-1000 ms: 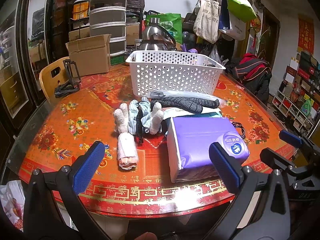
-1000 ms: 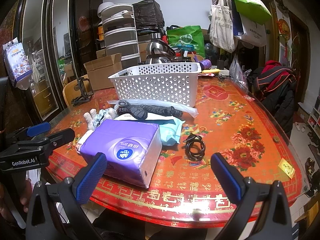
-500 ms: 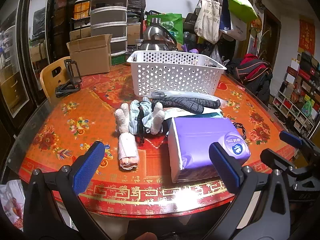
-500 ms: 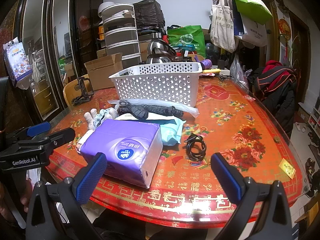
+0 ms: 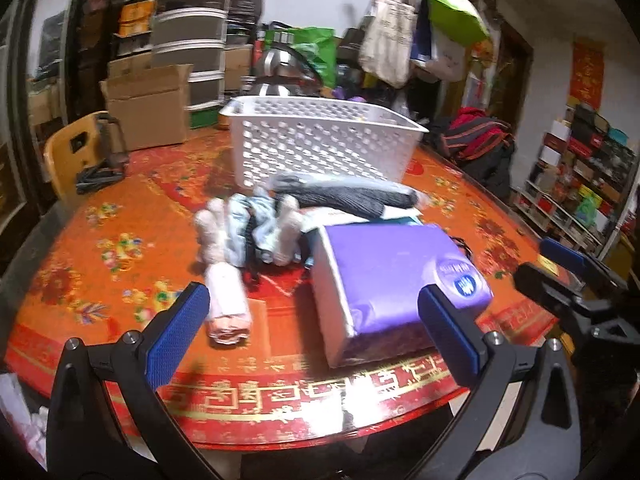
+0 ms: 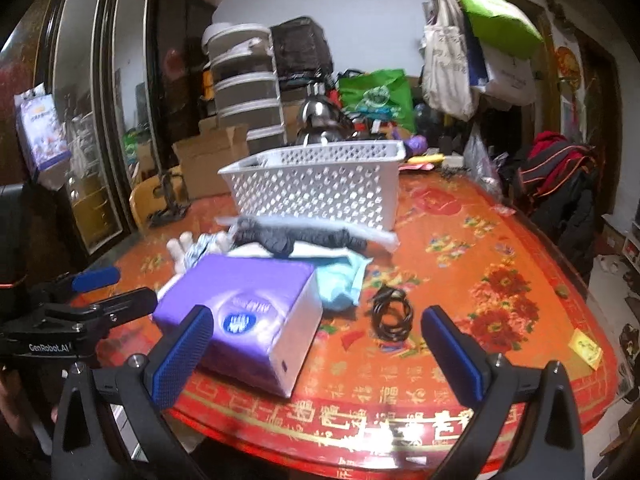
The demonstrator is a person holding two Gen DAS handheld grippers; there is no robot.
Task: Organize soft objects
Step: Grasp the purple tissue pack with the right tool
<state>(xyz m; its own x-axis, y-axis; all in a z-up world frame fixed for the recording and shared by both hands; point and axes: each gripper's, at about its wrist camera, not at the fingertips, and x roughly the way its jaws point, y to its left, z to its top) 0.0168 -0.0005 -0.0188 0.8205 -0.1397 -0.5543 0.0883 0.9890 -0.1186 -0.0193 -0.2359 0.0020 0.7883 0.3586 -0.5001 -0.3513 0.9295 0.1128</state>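
Observation:
A purple tissue pack (image 5: 384,276) lies near the table's front edge, also in the right wrist view (image 6: 248,304). A rolled pink cloth (image 5: 226,304) lies left of it. Pale socks and gloves (image 5: 256,228) are bunched behind, with dark knit items in a clear sleeve (image 5: 352,196) and a teal pack (image 6: 342,280). A white perforated basket (image 5: 320,144) stands behind them, also in the right wrist view (image 6: 320,184). My left gripper (image 5: 312,332) is open and empty before the tissue pack. My right gripper (image 6: 320,356) is open and empty beside it.
A coiled black cable (image 6: 390,314) lies right of the tissue pack. A cardboard box (image 5: 148,108), a metal kettle (image 5: 280,72) and stacked drawers (image 5: 188,40) stand at the back. A wooden chair (image 5: 68,160) is at the left. Jackets (image 6: 560,184) hang at the right.
Both grippers have moved forward toward the table and the items look larger; the views are motion-blurred. Both stay open and nothing on the table has moved.

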